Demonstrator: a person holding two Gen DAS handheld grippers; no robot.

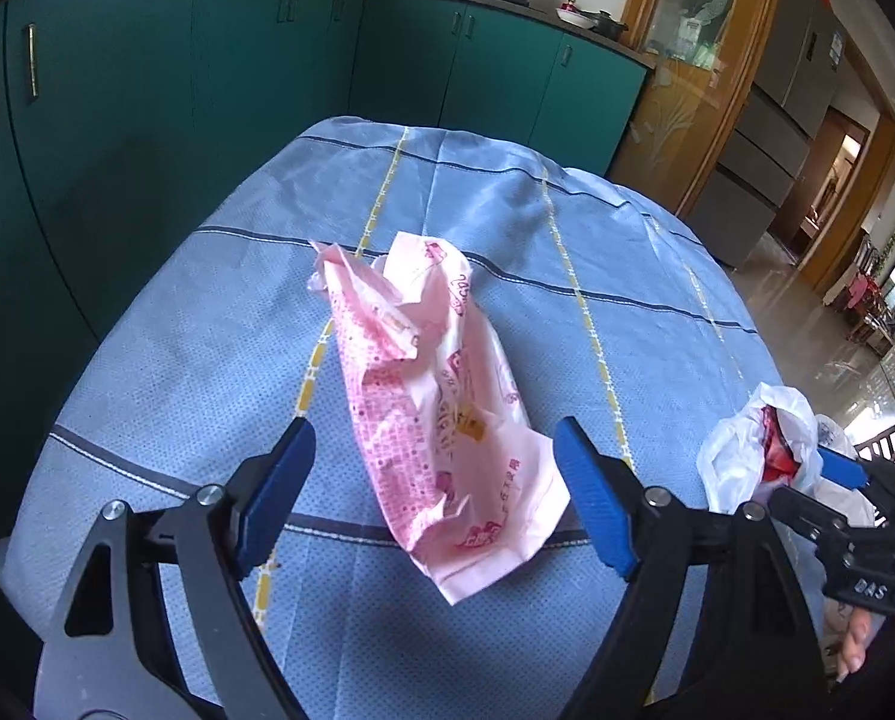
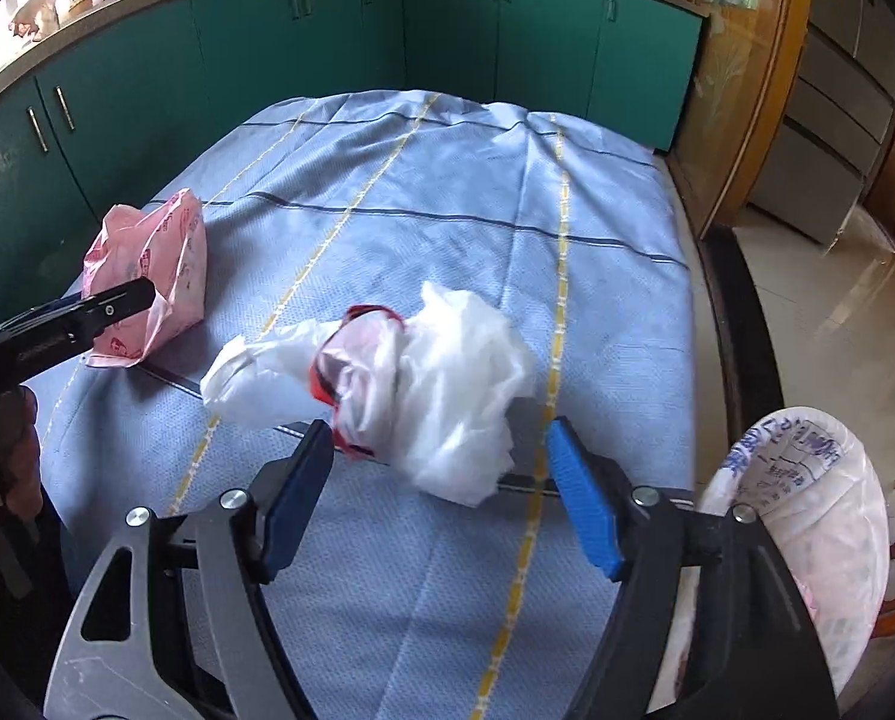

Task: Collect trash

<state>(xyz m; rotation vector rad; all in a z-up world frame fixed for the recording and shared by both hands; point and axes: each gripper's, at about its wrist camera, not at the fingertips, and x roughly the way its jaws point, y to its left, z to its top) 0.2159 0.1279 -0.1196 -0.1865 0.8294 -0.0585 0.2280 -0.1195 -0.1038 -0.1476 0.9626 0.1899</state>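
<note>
Table, draped in a blue checked cloth (image 2: 447, 192), carrying both pieces of trash. Bin lined with a printed white bag (image 2: 807, 480), at the table's right edge, seen only in the right wrist view; judged the likely destination for the trash. Pink printed bag (image 1: 441, 414), crumpled and lying lengthwise on the cloth, its near end between the spread fingers of the left gripper (image 1: 435, 498), which grips nothing. White plastic bag with red trim (image 2: 423, 384), bunched, well apart from the pink one, just ahead of the right gripper (image 2: 441, 498), whose fingers likewise stand wide and empty. Handling note: each film is loose and springy, so a low approach and a pinch on a thick fold, not a single edge, should hold best. The left wrist view alone shows the pink bag's full length; the right shows only its end behind the left gripper.
</note>
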